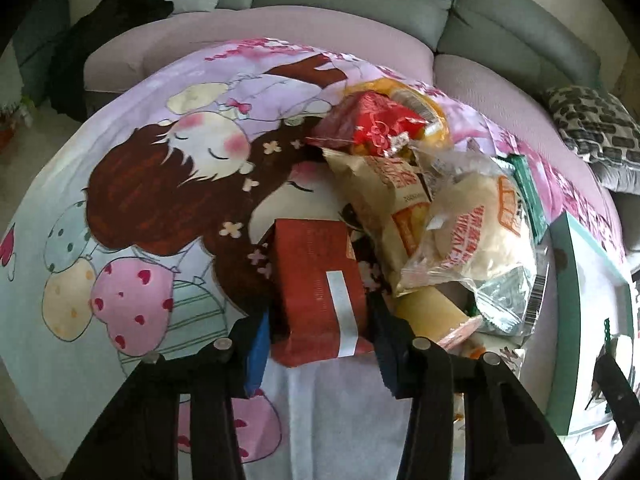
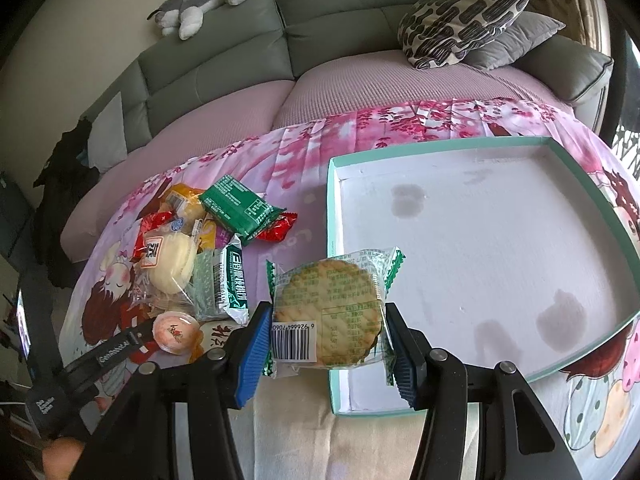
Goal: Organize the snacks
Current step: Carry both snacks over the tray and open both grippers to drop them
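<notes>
A surface covered by a pink cartoon cloth (image 2: 304, 160) stands before a grey-green sofa (image 2: 320, 28) with two cushions (image 2: 464, 20). One teal-rimmed white cardboard tray (image 2: 476, 240) lies there. The left tongs (image 1: 320, 344) are closed on a red snack packet (image 1: 320, 288) beside the snack pile (image 1: 432, 200). The right tongs (image 2: 326, 340) clamp a clear-wrapped round biscuit (image 2: 332, 312) over the tray's corner.

The left gripper (image 1: 320, 344) has its jaws clamped on a red snack packet (image 1: 316, 288) beside the snack pile (image 1: 432, 208) on a cartoon-print cloth (image 1: 132, 200).
</notes>
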A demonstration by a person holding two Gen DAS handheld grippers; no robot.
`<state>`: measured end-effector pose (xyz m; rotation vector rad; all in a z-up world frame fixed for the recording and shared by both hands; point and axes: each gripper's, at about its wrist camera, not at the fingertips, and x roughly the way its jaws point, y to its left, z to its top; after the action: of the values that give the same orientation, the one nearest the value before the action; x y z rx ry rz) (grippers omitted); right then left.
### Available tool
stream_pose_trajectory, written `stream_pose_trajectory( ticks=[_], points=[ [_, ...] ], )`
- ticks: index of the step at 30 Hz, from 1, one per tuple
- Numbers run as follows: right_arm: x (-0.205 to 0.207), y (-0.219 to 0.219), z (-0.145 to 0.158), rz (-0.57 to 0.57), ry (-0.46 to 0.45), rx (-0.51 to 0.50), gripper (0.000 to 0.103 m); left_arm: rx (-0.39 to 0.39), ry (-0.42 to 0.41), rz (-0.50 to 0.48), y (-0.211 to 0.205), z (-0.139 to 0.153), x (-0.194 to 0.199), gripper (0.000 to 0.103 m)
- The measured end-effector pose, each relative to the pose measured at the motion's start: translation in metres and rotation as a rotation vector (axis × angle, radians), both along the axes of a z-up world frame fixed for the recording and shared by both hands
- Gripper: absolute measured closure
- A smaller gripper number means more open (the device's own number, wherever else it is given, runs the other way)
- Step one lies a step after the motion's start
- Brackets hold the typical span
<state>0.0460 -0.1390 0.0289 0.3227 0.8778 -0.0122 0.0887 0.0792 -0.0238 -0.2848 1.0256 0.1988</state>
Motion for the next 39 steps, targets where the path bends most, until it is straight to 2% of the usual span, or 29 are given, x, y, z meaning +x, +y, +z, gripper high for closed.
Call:
stream_pose_trajectory(
  ticks=[3,7,12,16,21,28,32,39],
  points=[
    [-0.001,-0.002,0.002,-0.003,-0.008,0.003,0.046,-0.01,-0.015,0.029,0.005,0.005,-0.005,0.056],
    [-0.003,-0.006,0.008,-0.016,-0.03,0.007,0.046,0.001,-0.1,0.06,0.01,0.029,-0.016,0.056],
    [-0.006,-0.026,0.021,-0.071,-0.081,-0.001,0.046,-0.009,-0.203,0.011,-0.001,0.058,-0.022,0.057],
    [-0.006,-0.057,0.027,-0.149,-0.106,-0.007,0.046,-0.038,-0.255,-0.099,-0.029,0.078,-0.016,0.057],
    [0.002,-0.097,0.023,-0.242,-0.083,-0.006,0.046,-0.051,-0.259,-0.249,-0.076,0.091,0.0,0.056],
    [0.019,-0.14,0.016,-0.325,-0.06,-0.069,0.046,-0.061,-0.261,-0.459,-0.155,0.101,0.022,0.056],
    [0.032,-0.162,0.007,-0.363,-0.048,-0.074,0.046,-0.058,-0.251,-0.582,-0.208,0.094,0.04,0.056],
    [0.048,-0.183,-0.015,-0.378,-0.004,-0.078,0.045,-0.063,-0.168,-0.677,-0.265,0.057,0.073,0.056]
  ],
)
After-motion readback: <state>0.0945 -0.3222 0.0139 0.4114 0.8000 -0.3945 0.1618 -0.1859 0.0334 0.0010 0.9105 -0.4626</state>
